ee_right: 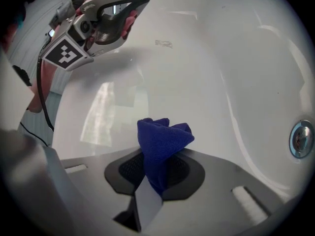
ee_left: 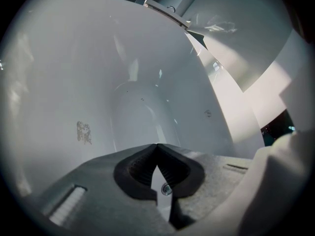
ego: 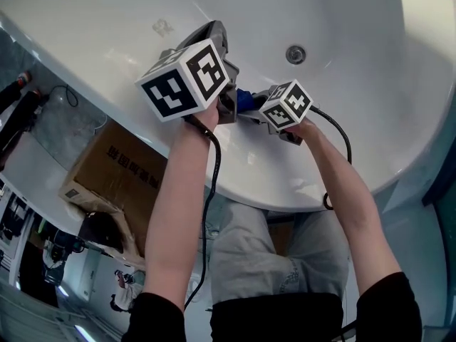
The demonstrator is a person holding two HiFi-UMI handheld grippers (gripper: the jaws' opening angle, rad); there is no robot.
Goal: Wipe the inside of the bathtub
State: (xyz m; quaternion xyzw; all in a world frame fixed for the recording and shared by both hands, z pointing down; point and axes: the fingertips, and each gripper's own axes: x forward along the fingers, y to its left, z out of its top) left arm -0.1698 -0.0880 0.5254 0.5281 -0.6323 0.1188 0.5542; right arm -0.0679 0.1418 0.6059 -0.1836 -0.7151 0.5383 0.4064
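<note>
The blue cloth point(ee_right: 162, 141) is pinched in the right claw point(ee_right: 156, 173), with a bunched tuft poking out ahead, I'd guess so that fabric rather than plastic meets the bathtub point(ee_right: 206, 73). Its long axis follows the claw toward the tub's inner wall, seemingly not quite touching. The left claw point(ee_left: 156, 149) hovers alongside, pressed together on nothing.

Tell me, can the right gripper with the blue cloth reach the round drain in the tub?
Probably yes. The right gripper, shut on the blue cloth, hangs inside the bathtub near the drain, with only bare white surface between them.
</note>
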